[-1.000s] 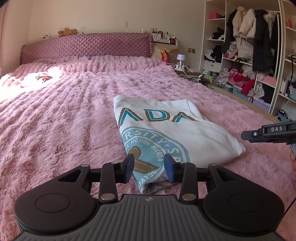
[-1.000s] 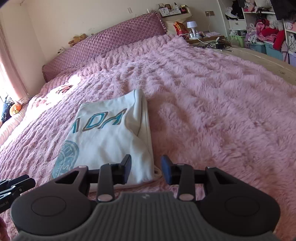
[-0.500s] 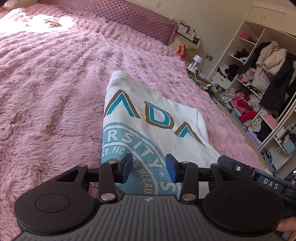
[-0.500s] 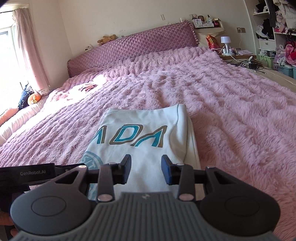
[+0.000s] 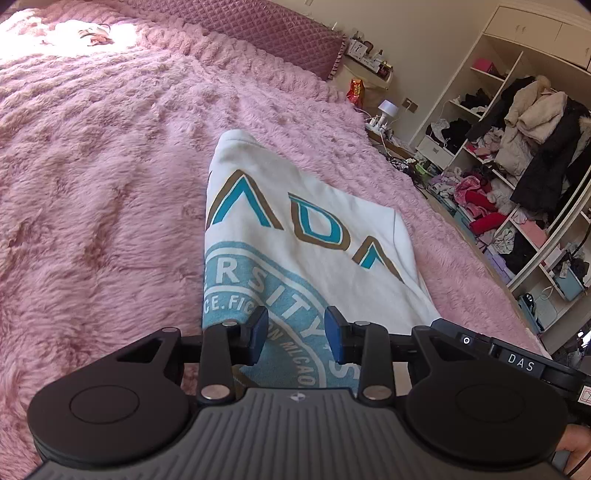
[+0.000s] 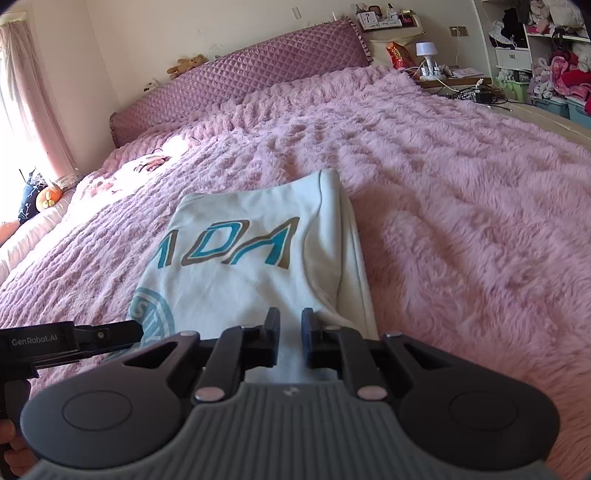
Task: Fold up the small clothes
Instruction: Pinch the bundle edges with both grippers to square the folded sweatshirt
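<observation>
A white T-shirt (image 5: 314,236) with teal and brown letters and a round teal print lies partly folded on the pink furry bedspread (image 5: 103,192); it also shows in the right wrist view (image 6: 258,258). My left gripper (image 5: 295,332) is open, its blue pads either side of the shirt's near edge over the round print. My right gripper (image 6: 290,339) has its jaws nearly closed over the shirt's near right edge; whether cloth is pinched cannot be seen. Each gripper shows at the edge of the other's view.
The quilted purple headboard (image 6: 240,74) stands at the far end. A bedside table with a lamp (image 6: 428,55) and open shelves full of clothes (image 5: 524,147) are to the right. A small garment (image 5: 92,33) lies in the sunlit patch near the pillows.
Both grippers have moved in over the shirt's near edge. The right jaws have narrowed from wide open to nearly closed. The left jaws stay open.
</observation>
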